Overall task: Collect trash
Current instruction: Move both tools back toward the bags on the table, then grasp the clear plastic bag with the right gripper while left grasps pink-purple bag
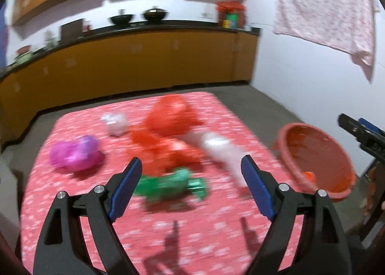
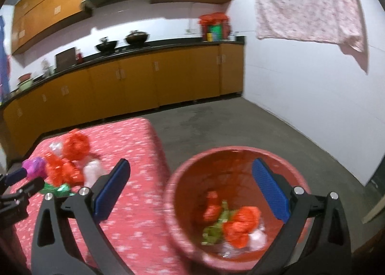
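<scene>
Red plastic tub [image 2: 190,166] with crumpled red, green and white wrappers [image 2: 237,225] inside

No text, label, brand, number or sign can be read in either view; the small pale stickers on the orange wooden cabinet doors [image 2: 120,74] are blurred.
</scene>
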`<action>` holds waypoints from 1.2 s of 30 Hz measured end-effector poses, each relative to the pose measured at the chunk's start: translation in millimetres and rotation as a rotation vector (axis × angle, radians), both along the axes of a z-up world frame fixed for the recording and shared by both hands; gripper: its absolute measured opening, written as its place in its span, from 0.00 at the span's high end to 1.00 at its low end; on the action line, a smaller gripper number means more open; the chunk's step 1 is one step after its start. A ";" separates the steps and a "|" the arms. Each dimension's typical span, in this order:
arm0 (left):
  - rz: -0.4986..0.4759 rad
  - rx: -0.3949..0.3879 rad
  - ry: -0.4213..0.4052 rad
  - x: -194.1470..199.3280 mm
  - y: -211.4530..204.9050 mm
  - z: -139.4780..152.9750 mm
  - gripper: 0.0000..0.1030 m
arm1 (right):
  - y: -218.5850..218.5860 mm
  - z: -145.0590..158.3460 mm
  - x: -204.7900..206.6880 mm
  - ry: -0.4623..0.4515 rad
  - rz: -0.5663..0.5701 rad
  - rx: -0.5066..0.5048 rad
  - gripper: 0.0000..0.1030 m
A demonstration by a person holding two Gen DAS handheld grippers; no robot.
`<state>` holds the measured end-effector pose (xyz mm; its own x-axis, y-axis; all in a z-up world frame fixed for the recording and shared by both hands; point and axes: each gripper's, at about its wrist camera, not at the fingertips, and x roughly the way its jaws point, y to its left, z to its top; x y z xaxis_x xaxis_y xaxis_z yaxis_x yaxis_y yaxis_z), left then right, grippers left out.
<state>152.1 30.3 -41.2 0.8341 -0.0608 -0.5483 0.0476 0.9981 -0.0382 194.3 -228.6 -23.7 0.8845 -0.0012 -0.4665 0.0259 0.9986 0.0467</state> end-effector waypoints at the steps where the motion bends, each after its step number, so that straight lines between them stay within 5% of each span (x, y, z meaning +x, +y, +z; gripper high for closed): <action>1: 0.038 0.000 0.002 -2.5 14.3 -2.1 0.19 | 6.5 0.4 1.7 0.003 0.015 0.002 0.06; 11: 0.239 0.001 0.030 -13.2 91.0 -18.3 0.19 | 92.2 -18.4 38.3 0.102 0.195 0.028 0.27; 18: 0.316 -0.038 0.049 -3.6 135.5 -27.5 0.19 | 142.4 -52.7 75.0 0.210 0.283 -0.058 0.40; 23: 0.334 -0.047 0.069 15.7 154.8 -32.7 0.19 | 146.7 -70.0 92.7 0.272 0.287 -0.042 0.45; 28: 0.341 -0.047 0.095 37.1 161.4 -37.8 0.16 | 152.1 -80.2 101.1 0.319 0.311 -0.056 0.85; 36: 0.323 -0.007 0.107 65.2 162.4 -41.8 0.15 | 139.3 -83.9 95.2 0.316 0.282 -0.036 0.90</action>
